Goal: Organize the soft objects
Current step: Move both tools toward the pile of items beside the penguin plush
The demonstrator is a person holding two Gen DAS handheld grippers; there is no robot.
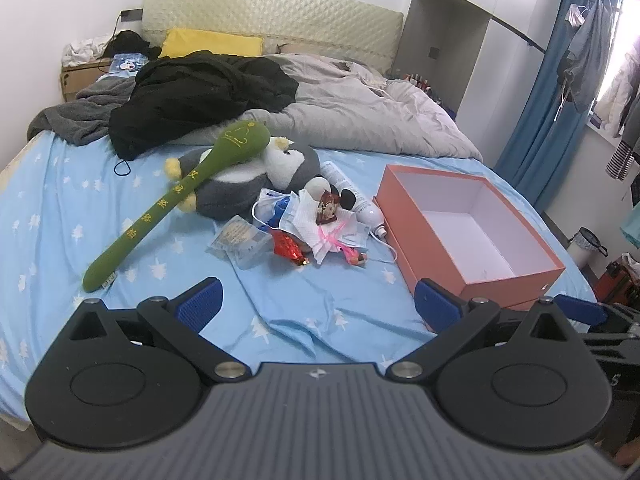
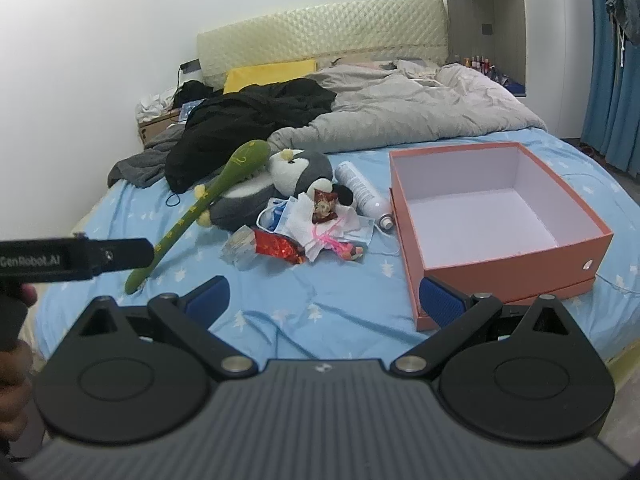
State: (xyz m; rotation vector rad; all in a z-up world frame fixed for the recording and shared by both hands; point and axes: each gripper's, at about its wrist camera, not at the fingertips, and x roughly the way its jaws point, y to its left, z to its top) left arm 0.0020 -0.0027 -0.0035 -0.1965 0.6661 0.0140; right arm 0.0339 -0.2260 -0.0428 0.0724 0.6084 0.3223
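Note:
A long green plush stick [image 1: 168, 204] [image 2: 196, 212] lies across a grey and white penguin plush [image 1: 256, 180] [image 2: 280, 184] on the blue bed sheet. A small Minnie mouse toy [image 1: 330, 202] [image 2: 326, 202] lies on a pile of face masks and tissue [image 1: 320, 228] [image 2: 320, 232]. An open, empty orange box [image 1: 472, 232] [image 2: 496, 224] stands to the right. My left gripper [image 1: 316, 304] is open and empty over the near sheet. My right gripper [image 2: 324, 300] is open and empty, its right finger beside the box's near corner.
A white spray can [image 1: 356, 196] [image 2: 366, 194], a clear plastic box [image 1: 244, 244] [image 2: 240, 250] and a red foil packet [image 1: 288, 246] [image 2: 278, 246] lie in the pile. Black clothes [image 1: 200, 96] and a grey duvet [image 1: 360, 120] cover the far bed. The left gripper's body [image 2: 72, 258] shows at left.

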